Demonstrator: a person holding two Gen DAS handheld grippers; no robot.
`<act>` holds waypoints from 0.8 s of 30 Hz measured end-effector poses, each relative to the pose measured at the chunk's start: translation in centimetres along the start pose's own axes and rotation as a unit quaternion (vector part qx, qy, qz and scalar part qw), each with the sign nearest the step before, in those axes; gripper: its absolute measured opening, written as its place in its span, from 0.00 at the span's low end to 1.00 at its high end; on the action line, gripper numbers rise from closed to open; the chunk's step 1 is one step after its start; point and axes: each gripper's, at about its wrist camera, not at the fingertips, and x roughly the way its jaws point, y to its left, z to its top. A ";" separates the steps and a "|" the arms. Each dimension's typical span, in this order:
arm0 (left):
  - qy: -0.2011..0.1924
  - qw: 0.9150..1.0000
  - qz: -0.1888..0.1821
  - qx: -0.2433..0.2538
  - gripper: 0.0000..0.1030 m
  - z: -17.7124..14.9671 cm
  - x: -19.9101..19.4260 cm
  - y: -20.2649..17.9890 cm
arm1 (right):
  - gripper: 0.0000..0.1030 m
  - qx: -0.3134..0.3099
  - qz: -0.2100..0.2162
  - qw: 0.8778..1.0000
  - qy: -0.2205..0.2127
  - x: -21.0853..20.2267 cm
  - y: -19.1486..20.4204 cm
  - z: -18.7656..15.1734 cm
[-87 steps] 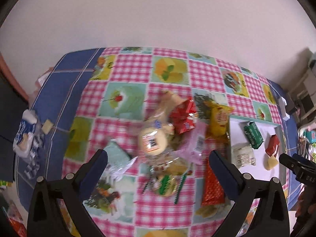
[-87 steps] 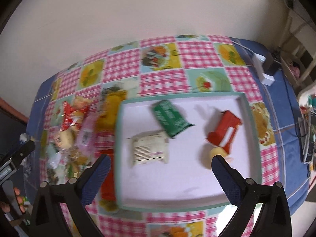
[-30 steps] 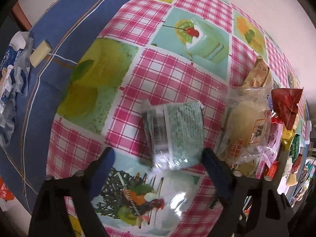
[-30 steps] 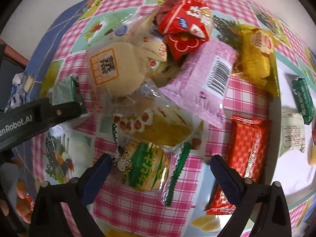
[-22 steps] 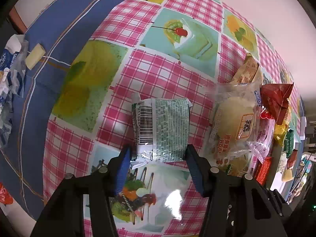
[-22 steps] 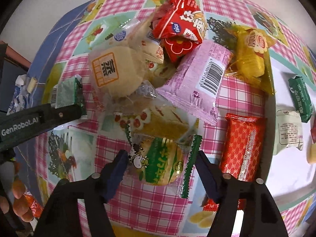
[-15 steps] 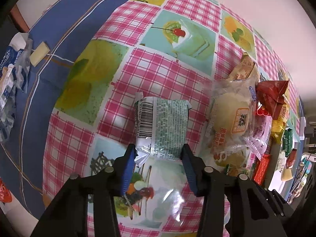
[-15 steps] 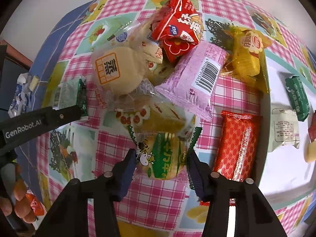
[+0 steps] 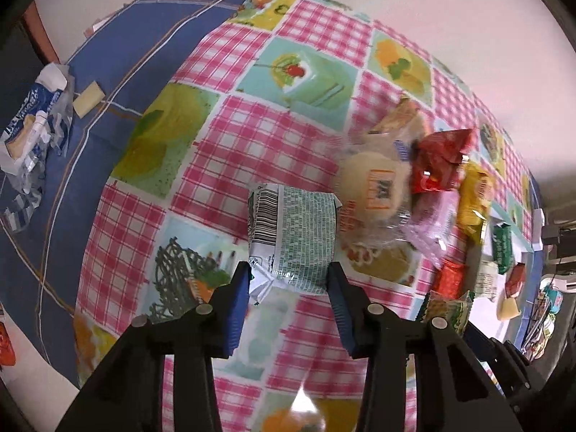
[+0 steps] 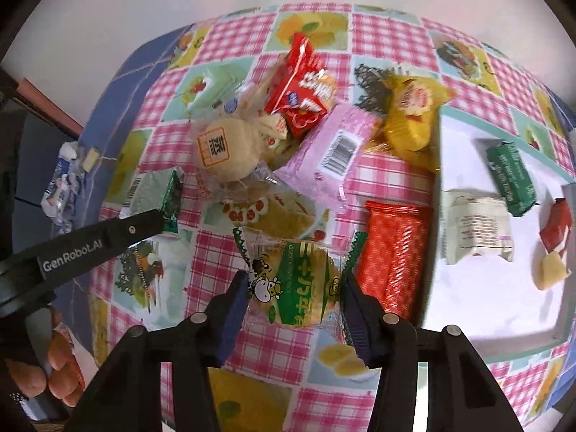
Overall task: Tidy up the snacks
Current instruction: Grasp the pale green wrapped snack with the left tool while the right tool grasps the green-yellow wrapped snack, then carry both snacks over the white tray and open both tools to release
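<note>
Right wrist view shows the checked surface (image 10: 388,39) with a white tray (image 10: 504,136) at its right and a heap of snacks (image 10: 288,136) beside it. Both grippers have just closed. The right gripper (image 10: 293,300) clamps a round green-labelled biscuit pack (image 10: 298,284); the left gripper (image 9: 289,284) pinches a green foil packet (image 9: 293,239) by its near end, left of the heap.

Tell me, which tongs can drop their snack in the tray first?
Probably the right tongs. Their green-and-yellow cow packet hangs nearer the white tray; the left tongs' green packet sits beyond the snack pile.
</note>
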 end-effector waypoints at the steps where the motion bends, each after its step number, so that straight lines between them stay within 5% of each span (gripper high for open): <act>1: -0.002 1.000 -0.002 0.002 0.43 -0.2 -0.3 -0.4 | 0.52 0.001 0.000 1.000 -0.002 -0.3 -0.1 -0.2; 10: -0.024 0.998 -0.017 0.049 0.43 -0.8 -3.0 -6.5 | 0.52 0.036 -0.008 0.999 -0.024 -2.8 -5.3 -0.4; 24: -0.013 0.989 -0.037 0.142 0.43 -3.2 -1.5 -20.5 | 0.52 0.123 -0.040 0.991 -0.039 -6.0 -18.5 -2.5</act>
